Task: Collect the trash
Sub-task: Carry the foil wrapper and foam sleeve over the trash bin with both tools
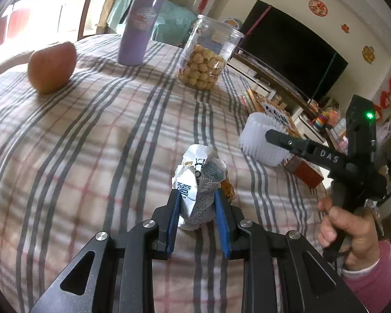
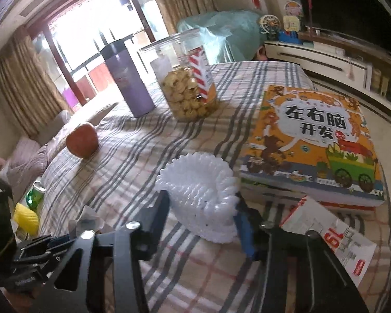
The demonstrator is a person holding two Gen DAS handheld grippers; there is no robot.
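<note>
Trash on this table comes in two pieces. One is a crumpled wrapper [image 1: 199, 182], lying toward the near edge of the checked tablecloth [image 1: 104, 135]. The left gripper [image 1: 197, 203] has its blue pads pressed against both flanks of the wrapper, clenched on it low down, probably so the bulk stays ahead of the fingers and cannot slip out on the lift. The wad is taller than wide here, its long axis running away from the camera along the fingers, the crinkled top pointing toward the far edge.

The other piece is a white foam fruit net [image 2: 203, 198], beside a picture book [image 2: 312, 140] near the right edge. The right gripper [image 2: 203, 208] straddles it, one finger at each side; the right finger dents the foam, but I cannot tell whether the left one touches. The net lies flared, its open mouth up and toward the far edge.

An apple [image 1: 52, 66], a purple tumbler [image 1: 139, 23] and a cookie jar [image 1: 208, 54] stand farther back, well apart from both grips.
</note>
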